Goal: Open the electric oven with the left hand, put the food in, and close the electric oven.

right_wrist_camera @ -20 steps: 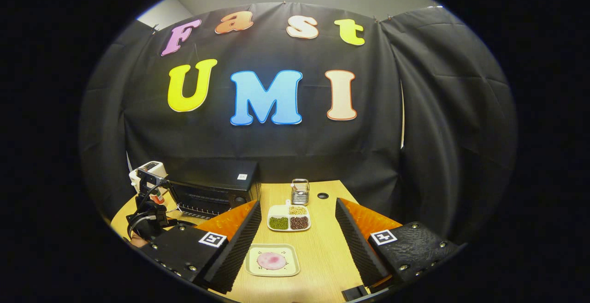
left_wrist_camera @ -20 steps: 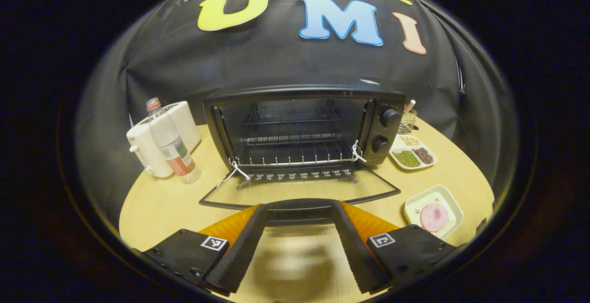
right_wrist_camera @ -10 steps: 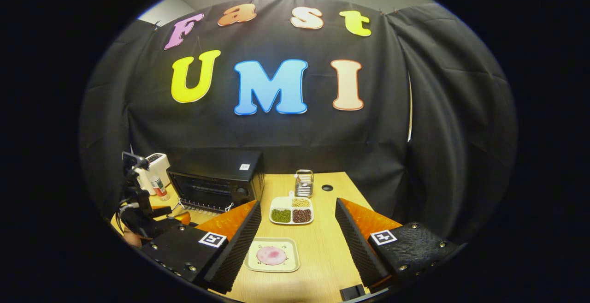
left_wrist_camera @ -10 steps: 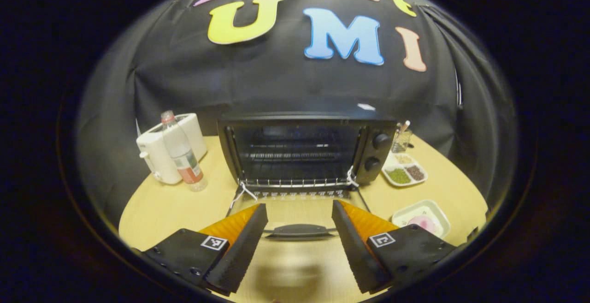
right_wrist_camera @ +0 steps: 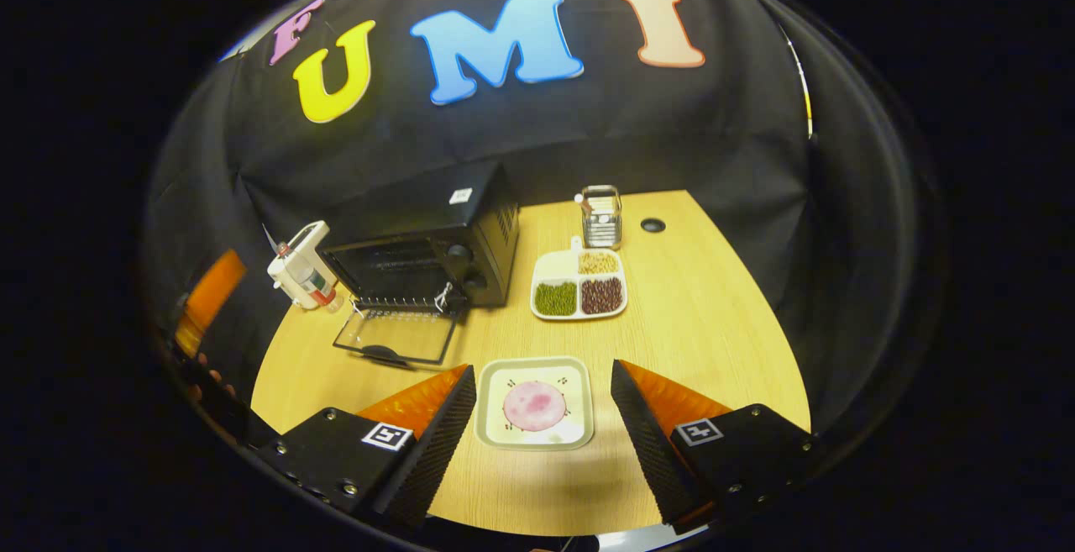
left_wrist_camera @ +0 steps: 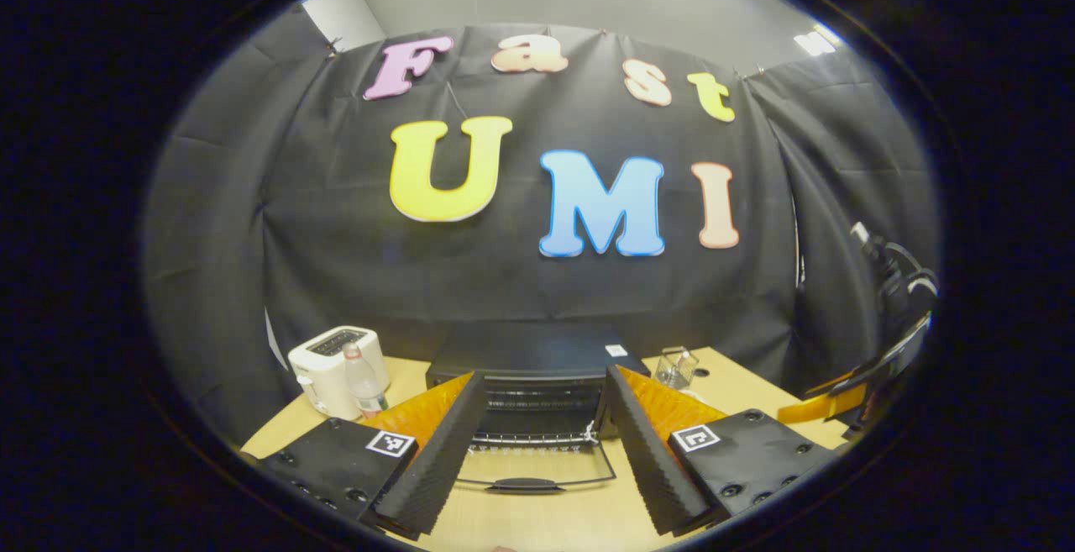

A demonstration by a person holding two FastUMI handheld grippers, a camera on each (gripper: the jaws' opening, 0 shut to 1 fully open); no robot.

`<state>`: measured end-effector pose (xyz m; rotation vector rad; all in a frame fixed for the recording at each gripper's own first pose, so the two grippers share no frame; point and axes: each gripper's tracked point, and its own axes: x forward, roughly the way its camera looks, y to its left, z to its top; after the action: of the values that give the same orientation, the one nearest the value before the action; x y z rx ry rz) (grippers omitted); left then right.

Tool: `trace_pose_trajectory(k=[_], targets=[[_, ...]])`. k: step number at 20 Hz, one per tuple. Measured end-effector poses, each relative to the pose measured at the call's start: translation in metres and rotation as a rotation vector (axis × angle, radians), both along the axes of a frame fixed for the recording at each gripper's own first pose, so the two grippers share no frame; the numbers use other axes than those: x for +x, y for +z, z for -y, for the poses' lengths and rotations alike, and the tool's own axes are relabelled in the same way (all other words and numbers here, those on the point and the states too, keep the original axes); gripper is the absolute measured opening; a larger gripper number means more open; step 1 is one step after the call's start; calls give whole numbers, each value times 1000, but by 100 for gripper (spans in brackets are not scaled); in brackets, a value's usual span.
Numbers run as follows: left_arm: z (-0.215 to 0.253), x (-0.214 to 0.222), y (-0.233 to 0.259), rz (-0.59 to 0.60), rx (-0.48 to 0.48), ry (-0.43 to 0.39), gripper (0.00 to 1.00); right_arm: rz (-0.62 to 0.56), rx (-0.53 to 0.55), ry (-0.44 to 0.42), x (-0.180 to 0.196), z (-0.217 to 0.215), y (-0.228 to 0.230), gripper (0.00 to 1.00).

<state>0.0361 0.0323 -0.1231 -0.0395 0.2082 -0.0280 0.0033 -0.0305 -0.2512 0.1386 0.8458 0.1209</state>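
oven (right_wrist_camera: 420, 262): door (right_wrist_camera: 395, 338) down, opening done
food (right_wrist_camera: 535, 405): on plate (right_wrist_camera: 491, 430), not loaded
right gripper (right_wrist_camera: 542, 443): spread, above plate
left gripper (left_wrist_camera: 537, 468): spread, empty

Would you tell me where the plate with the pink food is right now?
In the right gripper view, the plate lies on the table between the open right gripper's fingers, nearer the camera than the divided dish and the open oven.

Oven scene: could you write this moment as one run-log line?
oven: door open flat | food: on plate, on table | left gripper: open, holding nothing | right gripper: open, plate between fingers, untouched
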Motion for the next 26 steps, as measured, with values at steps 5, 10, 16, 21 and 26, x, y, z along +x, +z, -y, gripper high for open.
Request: trace_pose_trajectory(k=[5,10,16,21,26], targets=[[-9,-27,70,110,-44,57,100,-142,-12,-11,5,15,-54,98],[-29,-29,114,172,-74,101,100,-270,-25,-37,3,25,-101,98],[-50,-39,79,100,-66,142,100,-363,-119,-3,9,31,-146,98],[-75,-49,63,52,-91,198,99,-418,-175,21,14,31,-169,98],[-84,-55,56,44,-89,219,99,-494,-156,28,9,26,-184,81]])
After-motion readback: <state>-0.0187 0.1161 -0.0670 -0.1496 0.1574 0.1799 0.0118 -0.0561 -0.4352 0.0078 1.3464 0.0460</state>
